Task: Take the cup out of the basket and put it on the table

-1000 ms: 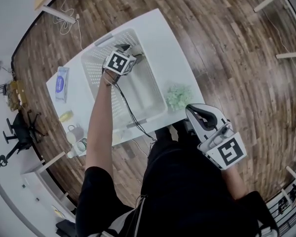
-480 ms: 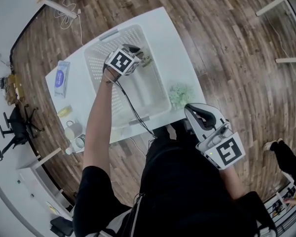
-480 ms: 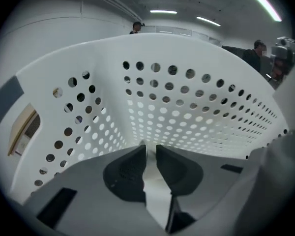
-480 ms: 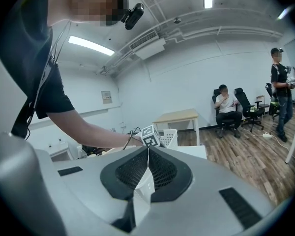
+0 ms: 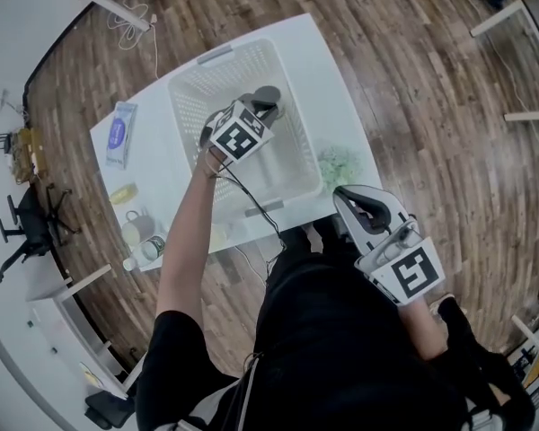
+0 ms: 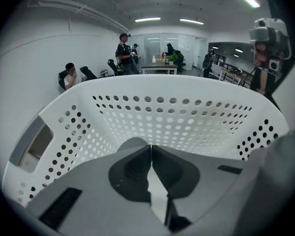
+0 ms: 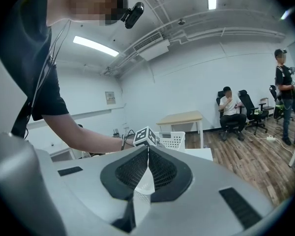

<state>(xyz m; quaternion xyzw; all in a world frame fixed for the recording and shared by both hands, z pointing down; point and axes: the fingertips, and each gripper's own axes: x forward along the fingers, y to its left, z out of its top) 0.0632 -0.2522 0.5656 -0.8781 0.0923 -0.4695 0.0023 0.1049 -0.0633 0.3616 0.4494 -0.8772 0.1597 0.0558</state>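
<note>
Cup [image 5: 269,94]: gray and round-mouthed; it sits inside the basket, toward the right wall, at the tips of the left gripper.
Left gripper [image 6: 151,147]: reaches down into the basket. Its jaws are drawn almost together and pinch the cup's thin wall, and the cup's gray curve shows just past the left jaw.
Basket [image 5: 187,106]: white and rectangular with perforated walls; it stands on the table.
Table [image 5: 328,74]: white top, set on a wooden floor.
Green clump [image 5: 341,162]: lies on the table just beside the basket's right wall.
Blue packet [image 5: 119,133]: lies flat on the table to the left of the basket, apart from it.
Mug [image 5: 139,229]: stands at the table's near left corner among other small items.
Right gripper [image 7: 148,150]: held off the table's near edge, close to the person's body. Its jaws are pressed together with nothing between them.
</note>
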